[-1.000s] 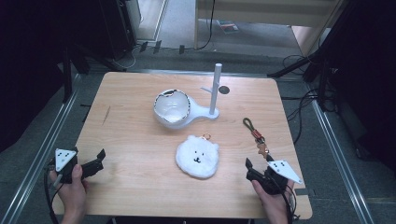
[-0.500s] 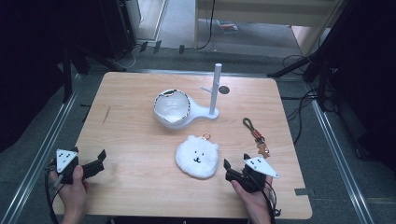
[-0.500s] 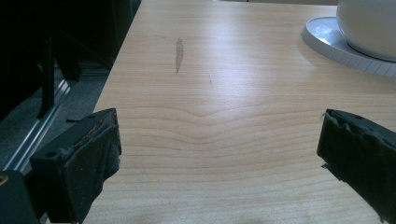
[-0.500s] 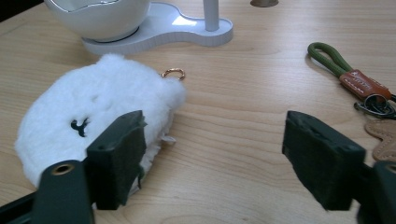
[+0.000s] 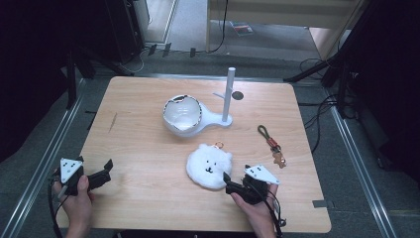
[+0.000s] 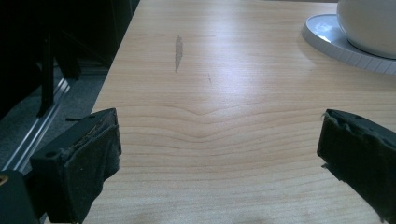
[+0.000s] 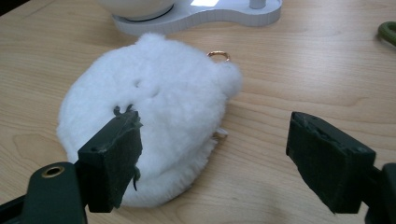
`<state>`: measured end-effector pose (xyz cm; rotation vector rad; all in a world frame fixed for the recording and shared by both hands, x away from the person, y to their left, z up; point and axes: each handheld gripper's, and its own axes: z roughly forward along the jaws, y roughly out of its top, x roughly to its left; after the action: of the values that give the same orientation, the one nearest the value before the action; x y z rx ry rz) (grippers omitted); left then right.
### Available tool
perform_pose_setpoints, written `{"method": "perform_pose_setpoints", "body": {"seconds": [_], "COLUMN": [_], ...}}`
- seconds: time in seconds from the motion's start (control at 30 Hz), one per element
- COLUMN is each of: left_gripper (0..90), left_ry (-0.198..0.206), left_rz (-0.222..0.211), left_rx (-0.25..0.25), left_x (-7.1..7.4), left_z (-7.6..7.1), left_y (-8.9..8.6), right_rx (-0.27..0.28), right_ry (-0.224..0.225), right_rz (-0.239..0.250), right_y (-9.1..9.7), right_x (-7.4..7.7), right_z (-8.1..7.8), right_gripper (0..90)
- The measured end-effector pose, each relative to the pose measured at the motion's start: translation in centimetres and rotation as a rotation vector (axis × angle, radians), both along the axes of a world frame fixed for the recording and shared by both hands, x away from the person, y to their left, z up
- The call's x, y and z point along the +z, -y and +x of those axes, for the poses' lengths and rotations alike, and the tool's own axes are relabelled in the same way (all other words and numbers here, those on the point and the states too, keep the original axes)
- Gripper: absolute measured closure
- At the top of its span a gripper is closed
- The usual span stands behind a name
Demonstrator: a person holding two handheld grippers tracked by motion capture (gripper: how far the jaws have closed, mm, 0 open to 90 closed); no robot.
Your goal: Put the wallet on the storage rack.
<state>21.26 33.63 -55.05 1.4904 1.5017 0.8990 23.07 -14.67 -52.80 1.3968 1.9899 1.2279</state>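
A white plush bear face [image 5: 209, 166] with a small gold ring [image 7: 218, 55] lies flat on the wooden table [image 5: 143, 144], front of centre. My right gripper [image 5: 229, 184] sits at its lower right edge, open and pointing at it. In the right gripper view, the right gripper [image 7: 215, 135] has its left jaw in front of the plush [image 7: 154, 107] and its right jaw over bare wood; neither pad presses on it. My left gripper [image 5: 105, 172] rests near the front left corner, open, with only wood between the jaws of the left gripper [image 6: 219, 126].
A white bowl [image 5: 182, 113] with a dark patterned rim sits on the base of a white stand [image 5: 228, 94] with a post and a side peg. A green-and-brown keychain [image 5: 271, 141] lies right of the plush. A dark round mark is behind the stand.
My right gripper has slid left along the front of the table, from near the right edge up to the plush. The left gripper has stayed put.
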Motion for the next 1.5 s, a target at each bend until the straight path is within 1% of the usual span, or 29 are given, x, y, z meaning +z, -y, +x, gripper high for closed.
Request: {"method": "perform_pose_setpoints", "body": {"seconds": [0.3,0.37,0.47,0.53,0.57,0.63,0.7,0.87,0.93,0.97,1.07,1.1,1.17,1.2,1.23,1.27,1.3,1.37,1.4,1.43,1.5], "left_gripper": [0.2,0.2,0.2,0.2,0.2,0.2,0.2,0.2,0.2,0.2,0.2,0.2,0.2,0.2,0.2,0.3,0.4,0.4,0.4,0.4,0.4], "left_ry": [0.000,-0.002,-0.003,-0.004,-0.011,-0.014,-0.013,-0.018,-0.020,-0.019,-0.020,-0.022,-0.025,-0.025,-0.024,-0.027,-0.027,-0.028,-0.029,-0.029,-0.028], "left_rz": [-0.002,-0.004,-0.008,-0.010,-0.009,-0.006,-0.005,-0.007,-0.012,-0.013,-0.016,-0.013,-0.012,-0.012,-0.011,-0.010,-0.009,-0.011,-0.013,-0.014,-0.015], "left_rx": [0.002,0.000,-0.001,0.002,0.002,0.001,0.001,0.001,0.000,0.001,-0.001,0.000,-0.002,-0.002,-0.004,-0.006,-0.006,-0.007,-0.007,-0.008,-0.008], "left_x": [0.0,0.0,0.0,0.0,0.0,0.0,0.0,0.0,0.0,0.0,0.0,0.0,0.0,0.0,0.0,0.0,0.0,0.0,0.0,0.0,0.0], "left_z": [0.0,0.0,0.1,0.1,0.1,0.1,0.2,0.2,0.2,0.2,0.2,0.2,0.2,0.3,0.3,0.3,0.3,0.2,0.2,0.2,0.2], "left_y": [0.0,0.0,-0.1,-0.1,-0.1,-0.1,0.0,-0.1,-0.1,-0.1,-0.1,-0.1,-0.1,-0.1,0.0,0.0,0.0,0.0,0.0,0.0,-0.1], "right_rx": [0.004,0.009,0.013,0.019,0.021,0.025,0.022,0.031,0.041,0.045,0.063,0.068,0.071,0.069,0.073,0.084,0.088,0.078,0.070,0.064,0.062], "right_ry": [-0.056,-0.057,-0.077,-0.082,-0.087,-0.087,-0.087,-0.111,-0.127,-0.126,-0.116,-0.116,-0.117,-0.118,-0.118,-0.120,-0.115,-0.118,-0.115,-0.108,-0.092], "right_rz": [0.006,0.001,-0.003,-0.007,-0.011,-0.023,-0.021,-0.020,-0.015,-0.015,-0.041,-0.042,-0.038,-0.033,-0.024,-0.002,-0.008,0.000,0.008,0.008,0.000], "right_y": [-1.3,-1.5,-2.0,-2.2,-2.4,-2.6,-2.7,-2.8,-2.9,-2.9,-3.2,-3.2,-3.3,-3.3,-3.3,-3.3,-3.4,-3.5,-3.5,-3.5,-3.6], "right_x": [-0.9,-1.1,-1.5,-1.7,-1.9,-2.0,-2.0,-2.2,-2.3,-2.3,-2.3,-2.3,-2.3,-2.3,-2.3,-2.4,-2.5,-2.5,-2.5,-2.4,-2.4], "right_z": [0.8,0.9,1.1,1.2,1.3,1.4,1.5,1.7,1.9,1.9,1.9,1.9,1.9,1.9,1.9,1.9,1.9,1.8,1.7,1.6,1.5], "right_gripper": [18.8,18.8,18.8,18.8,19.0,20.0,21.8,26.8,30.0,33.1,39.2,41.9,47.1,51.5,56.6,61.6,63.0,66.0,69.6,73.1,75.8]}}
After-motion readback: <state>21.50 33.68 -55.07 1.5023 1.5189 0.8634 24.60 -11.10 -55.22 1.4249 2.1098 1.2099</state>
